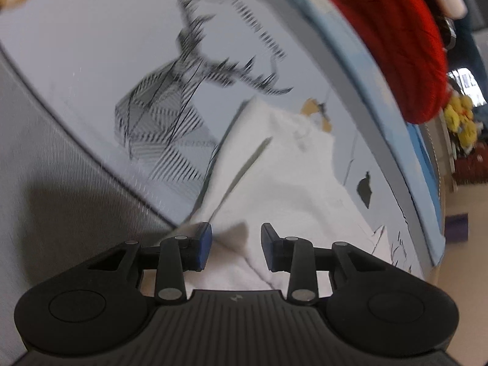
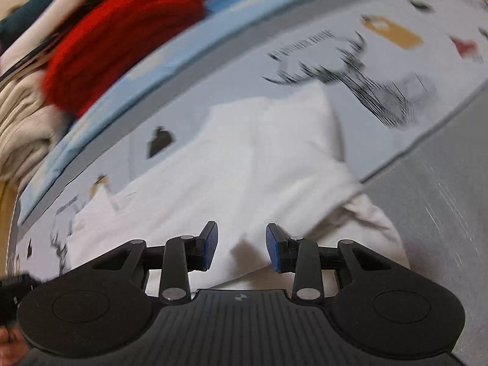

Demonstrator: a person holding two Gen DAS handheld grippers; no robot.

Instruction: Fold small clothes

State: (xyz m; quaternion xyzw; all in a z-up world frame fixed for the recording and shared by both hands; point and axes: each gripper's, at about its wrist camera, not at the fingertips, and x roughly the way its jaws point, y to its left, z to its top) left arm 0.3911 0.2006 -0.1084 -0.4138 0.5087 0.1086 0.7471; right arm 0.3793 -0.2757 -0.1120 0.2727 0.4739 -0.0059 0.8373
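A small white garment [image 1: 274, 167] lies partly folded on a pale sheet printed with a striped deer [image 1: 170, 116]. My left gripper [image 1: 236, 244] hovers over the garment's near end, jaws apart, with a raised fold of the cloth between the blue pads and no pad pressing on it. In the right wrist view the same white garment [image 2: 244, 152] spreads across the middle of the sheet [image 2: 366, 85]. My right gripper [image 2: 241, 244] stands open just above the garment's near edge, where a cloth corner shows between the fingers. Both views are blurred.
A red knitted item [image 1: 396, 36] [image 2: 116, 36] lies beyond the sheet's blue border [image 1: 350, 45]. Cream folded clothes [image 2: 18, 128] are stacked beside it. A grey woven surface [image 1: 45, 152] [image 2: 442, 198] borders the sheet on the near side. Yellow soft toys [image 1: 460, 116] sit far right.
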